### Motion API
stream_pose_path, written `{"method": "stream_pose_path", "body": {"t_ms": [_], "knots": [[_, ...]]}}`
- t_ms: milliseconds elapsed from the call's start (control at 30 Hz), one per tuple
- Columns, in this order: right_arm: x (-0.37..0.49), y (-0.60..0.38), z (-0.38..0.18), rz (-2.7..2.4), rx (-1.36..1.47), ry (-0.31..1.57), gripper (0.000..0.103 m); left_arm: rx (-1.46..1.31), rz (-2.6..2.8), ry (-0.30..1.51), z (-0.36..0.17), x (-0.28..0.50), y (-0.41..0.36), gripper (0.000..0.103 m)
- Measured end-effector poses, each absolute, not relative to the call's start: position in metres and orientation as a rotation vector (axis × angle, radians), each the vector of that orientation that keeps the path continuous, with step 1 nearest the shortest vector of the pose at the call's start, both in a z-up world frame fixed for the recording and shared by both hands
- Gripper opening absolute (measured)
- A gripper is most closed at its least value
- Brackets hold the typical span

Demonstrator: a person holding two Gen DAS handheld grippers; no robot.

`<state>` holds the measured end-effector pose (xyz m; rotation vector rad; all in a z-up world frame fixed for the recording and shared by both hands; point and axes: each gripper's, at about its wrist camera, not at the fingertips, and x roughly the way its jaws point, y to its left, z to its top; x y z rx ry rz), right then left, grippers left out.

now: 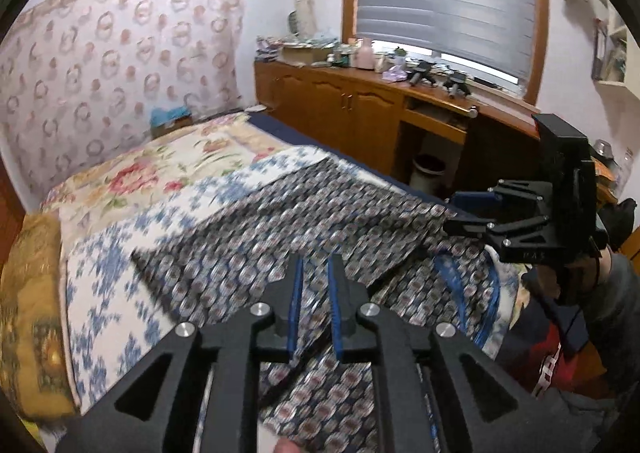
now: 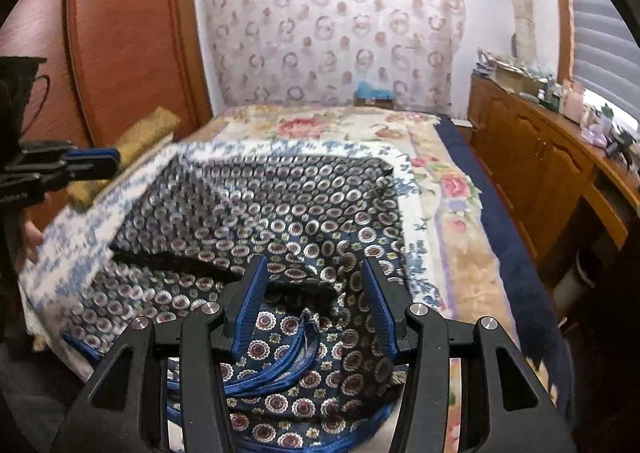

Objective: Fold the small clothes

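Observation:
A small dark-blue garment with round medallion print and blue trim (image 2: 288, 229) lies on the bed, partly folded over itself; it also shows in the left wrist view (image 1: 280, 237). My left gripper (image 1: 316, 273) hovers over its near part with its jaws a narrow gap apart and nothing visibly between them. It shows at the left edge of the right wrist view (image 2: 108, 159). My right gripper (image 2: 316, 273) is open and empty just above the blue-trimmed edge (image 2: 296, 353). In the left wrist view it (image 1: 452, 221) sits at the garment's right corner.
A blue-and-white floral cloth (image 2: 72, 245) lies under the garment on a flowered bedspread (image 2: 452, 189). A wooden headboard (image 2: 120, 33) stands at the left. A wooden cabinet with clutter (image 1: 360, 93) and a bin (image 1: 428, 169) stand beyond the bed.

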<state>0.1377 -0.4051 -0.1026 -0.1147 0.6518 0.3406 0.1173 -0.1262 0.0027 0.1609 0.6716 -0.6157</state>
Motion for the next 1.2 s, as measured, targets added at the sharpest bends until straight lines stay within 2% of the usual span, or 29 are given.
{"method": "stream_pose_path", "body": {"t_ms": [433,800,900,967,1067,1200], "knots": [[0.178,-0.394,-0.156,0.342,-0.213,0.814,0.05,0.065,-0.52,0.792,-0.061,0.101,-0.056,0.01],[0.191,-0.378,-0.158,0.36,-0.277,0.824,0.049,-0.002,-0.445,0.803,-0.072,0.101,-0.03,0.01],[0.191,-0.375,-0.158,0.38,-0.288,0.823,0.04,-0.003,-0.43,0.8,-0.073,0.1,-0.027,0.01],[0.189,-0.372,-0.157,0.395,-0.29,0.818,0.021,0.004,-0.416,0.801,-0.075,0.1,-0.026,0.01],[0.182,-0.372,-0.153,0.392,-0.287,0.79,0.008,0.031,-0.383,0.822,-0.082,0.104,-0.027,0.01],[0.168,-0.378,-0.139,0.381,-0.254,0.731,0.004,0.037,-0.37,0.863,-0.093,0.112,-0.024,0.01]]}}
